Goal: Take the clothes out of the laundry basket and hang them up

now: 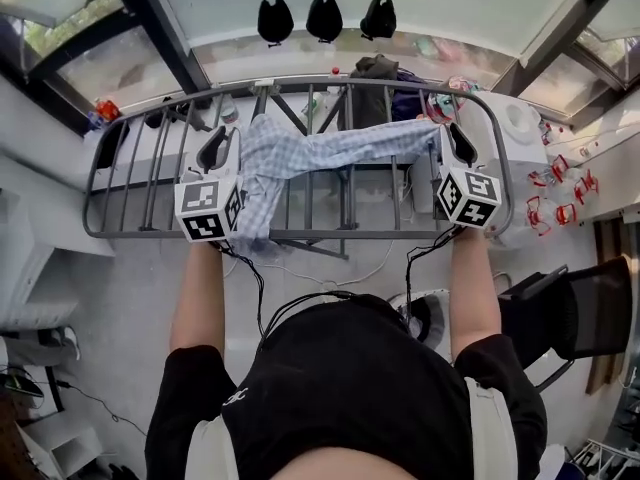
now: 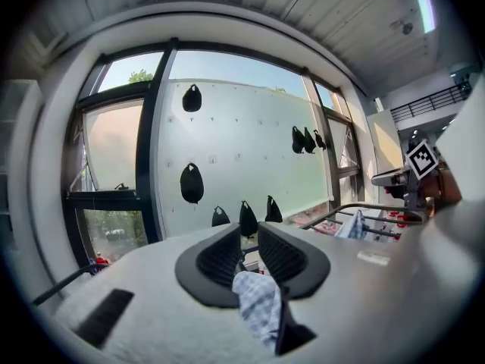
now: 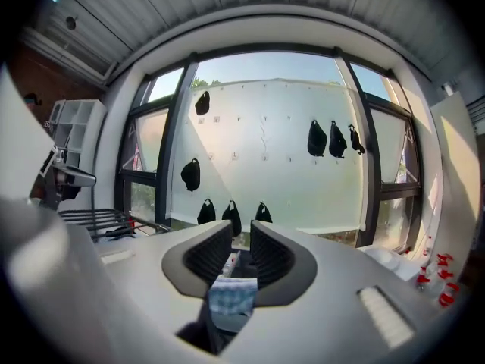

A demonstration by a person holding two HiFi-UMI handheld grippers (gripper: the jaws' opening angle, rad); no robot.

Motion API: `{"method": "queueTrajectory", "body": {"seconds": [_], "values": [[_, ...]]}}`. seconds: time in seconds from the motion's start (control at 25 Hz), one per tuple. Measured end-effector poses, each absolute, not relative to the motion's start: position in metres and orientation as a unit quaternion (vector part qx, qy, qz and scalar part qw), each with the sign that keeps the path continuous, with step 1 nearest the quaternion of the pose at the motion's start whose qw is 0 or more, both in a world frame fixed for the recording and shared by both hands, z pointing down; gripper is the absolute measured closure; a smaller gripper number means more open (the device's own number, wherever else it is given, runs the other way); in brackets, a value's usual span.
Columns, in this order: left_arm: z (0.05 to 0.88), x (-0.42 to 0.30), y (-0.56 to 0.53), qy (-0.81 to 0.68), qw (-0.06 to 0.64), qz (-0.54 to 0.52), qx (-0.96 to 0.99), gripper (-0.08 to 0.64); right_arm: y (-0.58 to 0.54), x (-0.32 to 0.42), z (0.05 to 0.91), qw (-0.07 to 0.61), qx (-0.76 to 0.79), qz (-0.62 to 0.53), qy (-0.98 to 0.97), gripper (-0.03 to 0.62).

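Note:
A blue-and-white checked shirt (image 1: 330, 148) lies stretched across the grey drying rack (image 1: 300, 235), from my left gripper (image 1: 218, 140) to my right gripper (image 1: 456, 138). One bunched end hangs down beside the left gripper. In the left gripper view the jaws (image 2: 248, 233) stand apart, and a fold of the shirt (image 2: 258, 305) lies loose at their base. The right gripper view shows the same: a gap between the jaws (image 3: 241, 230) and a strip of checked cloth (image 3: 231, 298) lying low between them. Both grippers point nearly level toward the window.
Black pouches (image 1: 324, 15) hang on the frosted window wall beyond the rack. Dark clothes (image 1: 375, 68) lie at the rack's far side. A white surface with red clips (image 1: 560, 183) is at the right, a black chair (image 1: 590, 313) below it. Cables trail on the floor (image 1: 300, 303).

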State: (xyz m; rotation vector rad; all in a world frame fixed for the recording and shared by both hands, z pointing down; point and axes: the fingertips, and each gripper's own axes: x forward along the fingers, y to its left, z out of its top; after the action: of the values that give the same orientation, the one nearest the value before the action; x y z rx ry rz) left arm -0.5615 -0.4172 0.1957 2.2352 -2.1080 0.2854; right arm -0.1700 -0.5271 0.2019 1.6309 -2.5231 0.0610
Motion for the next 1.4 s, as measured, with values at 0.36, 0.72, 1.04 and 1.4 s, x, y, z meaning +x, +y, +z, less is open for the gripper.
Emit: {"method": "queueTrajectory", "body": {"seconds": [0.36,0.72,1.04,1.4], "values": [[0.151,-0.532,-0.32,-0.675,0.001,0.061,0.735,0.559,-0.399,-0.223,0.132,-0.026,0.519,-0.013,-0.854,0.577],[0.157,-0.516,-0.214,-0.648,0.002,0.064,0.759,0.558,-0.27,-0.258,0.132,-0.046,0.513,-0.023,-0.857,0.583],[0.159,-0.509,-0.169,-0.642,0.0,0.055,0.765,0.558,-0.212,-0.273,0.143,-0.031,0.503,-0.032,-0.863,0.583],[0.164,-0.475,-0.154,-0.595,-0.004,0.057,0.801,0.558,-0.174,-0.245,0.144,-0.036,0.54,-0.017,-0.84,0.583]]}}
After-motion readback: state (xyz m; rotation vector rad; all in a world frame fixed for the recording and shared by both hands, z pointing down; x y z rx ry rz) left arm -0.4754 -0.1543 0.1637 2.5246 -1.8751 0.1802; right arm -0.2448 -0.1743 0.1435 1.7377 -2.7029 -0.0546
